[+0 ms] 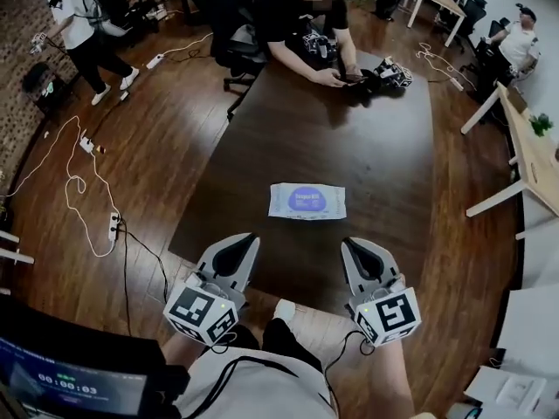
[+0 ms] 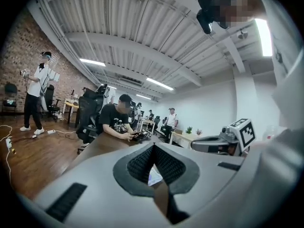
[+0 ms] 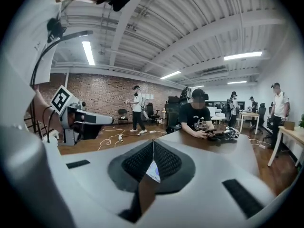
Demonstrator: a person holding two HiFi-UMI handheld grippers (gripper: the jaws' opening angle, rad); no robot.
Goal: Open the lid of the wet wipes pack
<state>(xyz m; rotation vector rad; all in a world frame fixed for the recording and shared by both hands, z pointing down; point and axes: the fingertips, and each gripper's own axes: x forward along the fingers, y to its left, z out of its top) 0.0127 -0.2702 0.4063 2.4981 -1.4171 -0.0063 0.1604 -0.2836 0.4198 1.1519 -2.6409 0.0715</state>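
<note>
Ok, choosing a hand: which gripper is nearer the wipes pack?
Right, barely. Right gripper sits short of the wipes pack near its right corner; left gripper outside its left corner.

Counter [image 1: 349, 147]: one long rectangular top of dark brown wood with a matt finish. It stands on a glossy floor of dark planks [image 1: 166, 164].

Near end, roughly centred across the width: one flat, rectangular wet wipes pack [image 1: 307, 201] of pale soft plastic. It has a purple oval label on its upper face. The pack lies flat, long side across the counter, set back from the near edge.

Far end: a seated person's forearms [image 1: 325, 74] rest on the top. Just beside them lies a black device with square black-and-white markers [image 1: 391, 73], well apart from the pack.

Floor, left of the counter: white cables and power strips [image 1: 113, 225] lie loose.
</note>
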